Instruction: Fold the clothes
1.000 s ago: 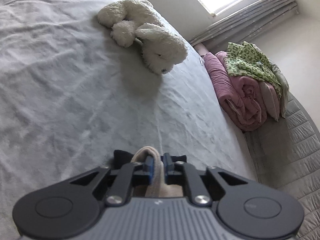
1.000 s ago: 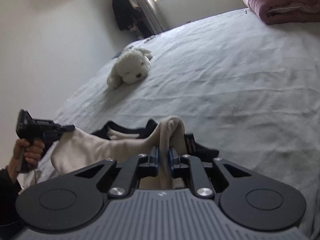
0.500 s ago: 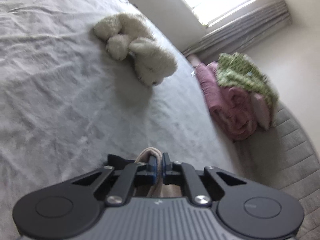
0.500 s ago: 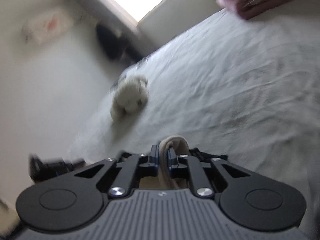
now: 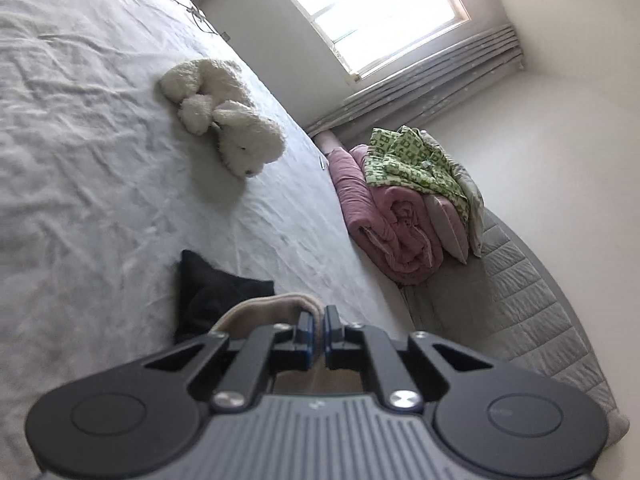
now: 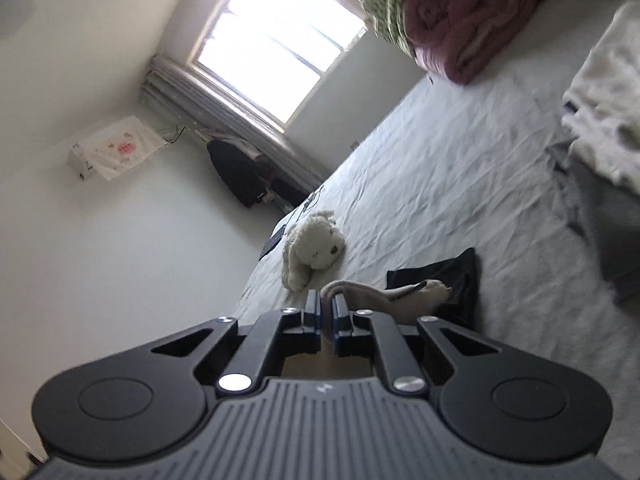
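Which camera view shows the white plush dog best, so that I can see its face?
The right wrist view shows the white plush dog best: its face turns toward that camera, with dark eyes and nose visible. The left wrist view shows the dog larger, but mostly its back and head from the side, the face partly turned away.

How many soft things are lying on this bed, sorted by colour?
White: 2, the plush dog and a white heap at the edge of the right wrist view.
Pink: 1, rolled quilt.
Green patterned: 1, cloth on the quilt.
Beige: 1, garment, pinched by both grippers.
Black: 1, garment.
Grey: 1, cloth.
Total: 7
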Tool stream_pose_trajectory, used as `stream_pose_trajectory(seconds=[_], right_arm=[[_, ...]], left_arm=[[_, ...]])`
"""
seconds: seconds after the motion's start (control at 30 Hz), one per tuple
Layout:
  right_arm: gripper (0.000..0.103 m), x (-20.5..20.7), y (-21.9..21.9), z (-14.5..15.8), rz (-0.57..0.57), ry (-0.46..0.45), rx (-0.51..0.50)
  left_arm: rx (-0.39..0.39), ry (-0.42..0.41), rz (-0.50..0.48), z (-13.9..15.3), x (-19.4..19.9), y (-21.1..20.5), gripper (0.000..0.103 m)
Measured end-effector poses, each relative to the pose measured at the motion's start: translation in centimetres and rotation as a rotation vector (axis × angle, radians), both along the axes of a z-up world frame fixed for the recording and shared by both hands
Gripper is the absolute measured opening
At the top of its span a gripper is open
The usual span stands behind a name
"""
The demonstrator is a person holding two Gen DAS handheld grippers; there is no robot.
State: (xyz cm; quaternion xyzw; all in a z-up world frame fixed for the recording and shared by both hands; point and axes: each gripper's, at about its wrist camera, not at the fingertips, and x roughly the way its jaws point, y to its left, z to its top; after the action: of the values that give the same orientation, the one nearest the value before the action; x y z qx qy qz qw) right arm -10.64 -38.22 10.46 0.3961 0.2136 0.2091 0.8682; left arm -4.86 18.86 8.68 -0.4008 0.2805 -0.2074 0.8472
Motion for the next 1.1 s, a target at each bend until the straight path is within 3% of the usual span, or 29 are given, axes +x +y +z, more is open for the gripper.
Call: stream_pose_trajectory(seconds=[0.27,0.43,0.53,0.67,0.8,0.93,1.0,1.1], right_arm=[[0.009,3.9,0.4,0.0,-0.02,-0.002,-0.02],[0.009,9.5,-0.7,-1.3,-0.061,0.141,0.023],[0.009,13.4,-0.3,-3.1,-0.074,0.207,-0.006],[0.009,16.4,0.3,-5.4,-0.096,0.236,-0.064],[0.009,17.1,1.0,-6.7,-0.104,0.2,-0.145],[0.009,16.2,1.2,-6.3,-0.119,0.14,-0.146],[0.009,15.7,1.7,-5.3,-0.117,0.084,-0.178],[0.009,16.1,2.5,-5.8,-0.124,0.089,-0.264]], left_arm=[[0.06,0.023,0.017,0.4,3.3,-1.0,0.005],[0.082,0.179,0.049,-1.0,9.8,-1.8,0.005],[0.101,0.277,0.073,-2.3,13.9,-2.3,0.005],[0.12,0.317,0.101,-5.2,16.2,-2.8,0.005],[0.11,0.271,0.119,-6.2,15.9,-2.8,0.005],[0.12,0.184,0.123,-5.4,15.3,-3.3,0.005],[0.148,0.165,0.126,-5.3,15.2,-3.7,0.005],[0.153,0.175,0.157,-6.0,15.1,-3.4,0.005]])
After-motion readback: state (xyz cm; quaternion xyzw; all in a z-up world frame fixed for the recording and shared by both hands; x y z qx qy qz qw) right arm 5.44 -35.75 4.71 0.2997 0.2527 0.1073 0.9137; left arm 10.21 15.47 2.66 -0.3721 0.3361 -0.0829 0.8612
